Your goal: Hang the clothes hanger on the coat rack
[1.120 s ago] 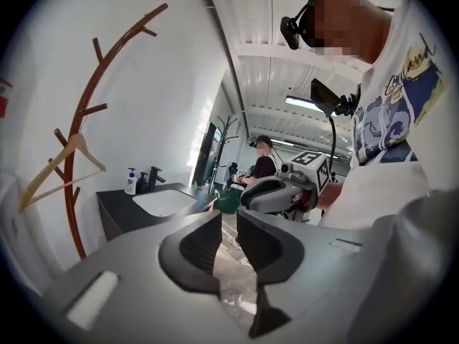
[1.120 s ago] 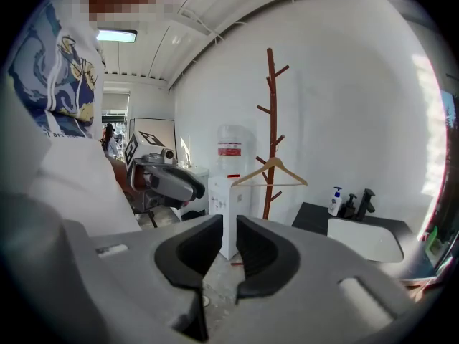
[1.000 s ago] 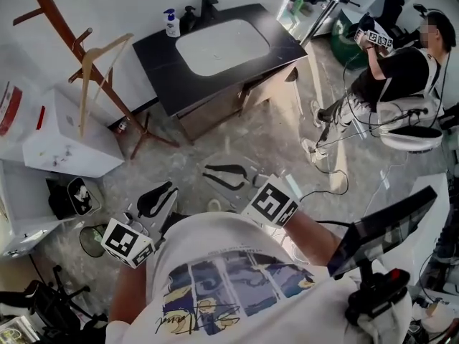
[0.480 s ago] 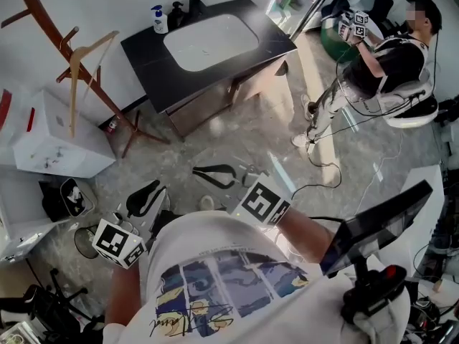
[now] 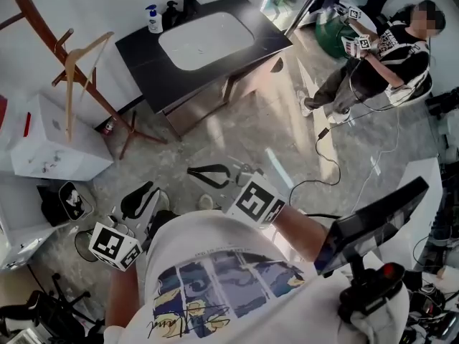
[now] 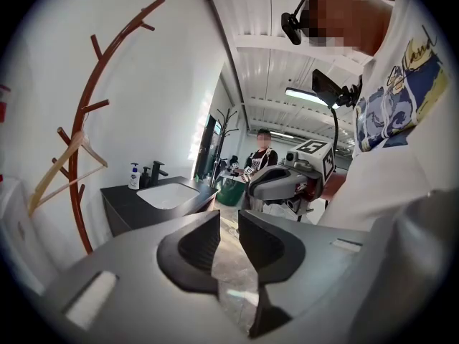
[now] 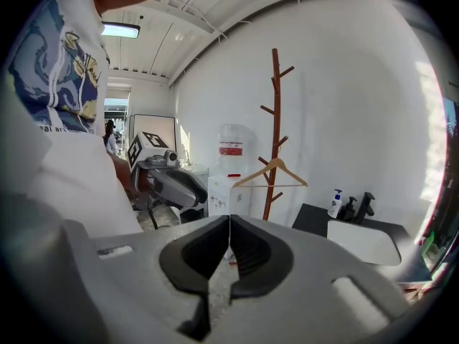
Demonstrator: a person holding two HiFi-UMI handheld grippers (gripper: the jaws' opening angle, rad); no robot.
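Note:
A light wooden clothes hanger [image 5: 72, 70] hangs by its hook from a branch of the reddish-brown coat rack [image 5: 43, 31] at the upper left. It also shows in the left gripper view as hanger [image 6: 61, 174] on rack [image 6: 90, 142], and in the right gripper view as hanger [image 7: 270, 174] on rack [image 7: 272, 120]. Both grippers sit low near my body, well away from the rack. My left gripper [image 5: 140, 201] [image 6: 229, 228] is opening, with a narrow gap and nothing between its jaws. My right gripper [image 5: 211, 175] [image 7: 229, 228] is shut and holds nothing.
A black vanity with a white sink [image 5: 208, 38] and a soap bottle [image 5: 153, 18] stands right of the rack. A white box [image 5: 50, 138] sits at the rack's foot. A seated person [image 5: 380, 56] with grippers is at upper right, with cables [image 5: 337, 170] across the floor. A dark screen on a stand [image 5: 373, 221] is at my right.
The head view has drifted, so the rack and vanity sit slightly further left. The left jaws have parted a little. The seated person has shifted. The hanger stays on the rack.

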